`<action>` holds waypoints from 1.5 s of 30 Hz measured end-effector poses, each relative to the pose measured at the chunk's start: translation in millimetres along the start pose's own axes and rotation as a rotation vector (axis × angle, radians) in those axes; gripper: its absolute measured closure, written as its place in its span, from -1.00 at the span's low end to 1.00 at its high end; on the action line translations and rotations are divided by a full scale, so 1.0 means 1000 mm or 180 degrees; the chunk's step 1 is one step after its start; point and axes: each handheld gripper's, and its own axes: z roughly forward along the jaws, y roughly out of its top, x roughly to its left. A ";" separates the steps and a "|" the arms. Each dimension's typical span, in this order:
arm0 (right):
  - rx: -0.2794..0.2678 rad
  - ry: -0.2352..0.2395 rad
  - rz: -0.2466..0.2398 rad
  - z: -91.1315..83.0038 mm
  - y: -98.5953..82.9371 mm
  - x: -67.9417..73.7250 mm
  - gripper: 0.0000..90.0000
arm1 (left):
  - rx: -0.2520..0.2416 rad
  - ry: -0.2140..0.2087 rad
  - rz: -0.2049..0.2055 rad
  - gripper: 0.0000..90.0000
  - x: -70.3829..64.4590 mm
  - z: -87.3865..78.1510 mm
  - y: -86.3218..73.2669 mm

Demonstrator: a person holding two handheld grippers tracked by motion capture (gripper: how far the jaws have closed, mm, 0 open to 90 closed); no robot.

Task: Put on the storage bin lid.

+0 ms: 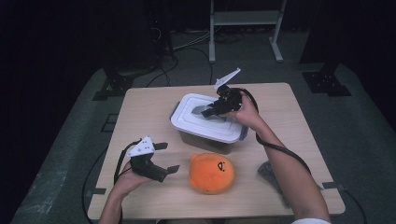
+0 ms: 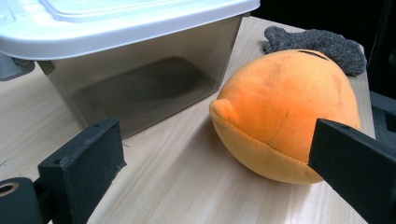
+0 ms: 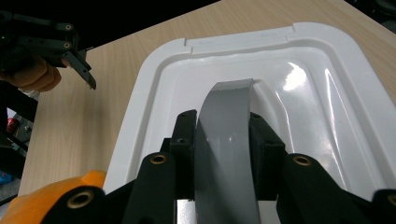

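A smoky plastic box (image 1: 205,140) with a white lid (image 1: 192,122) stands in the middle of the table. My right gripper (image 1: 210,111) reaches over the lid and is shut on its grey handle (image 3: 229,105), which stands raised between the jaws (image 3: 224,135). An orange plush ball (image 1: 211,172) with a stitched face lies in front of the box. My left gripper (image 1: 169,157) hovers open just left of the plush (image 2: 289,107), its jaws wide apart and holding nothing; the box wall (image 2: 140,84) is close ahead of it.
A grey woolly piece (image 1: 267,171) lies on the wooden table (image 1: 149,107) right of the plush, partly under the right forearm; it also lies behind the plush as a grey woolly piece (image 2: 322,44). Stands and cables sit on the floor beyond the table.
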 end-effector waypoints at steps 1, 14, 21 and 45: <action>-0.0002 -0.0001 -0.0012 0.000 0.000 0.000 0.49 | 0.0000 0.0000 0.0001 -0.94 0.000 0.000 0.000; -0.0019 -0.0039 0.0004 -0.002 0.000 0.002 0.49 | 0.0001 -0.0008 -0.0002 -0.94 0.001 -0.001 -0.001; -0.0060 -0.0053 -0.0038 -0.006 0.004 0.005 0.49 | 0.0006 -0.0017 -0.0008 -0.94 0.000 0.000 -0.001; -0.0245 -0.0218 0.0009 -0.068 -0.008 0.021 0.49 | 0.0043 -0.0030 -0.0023 -0.94 0.001 0.003 -0.005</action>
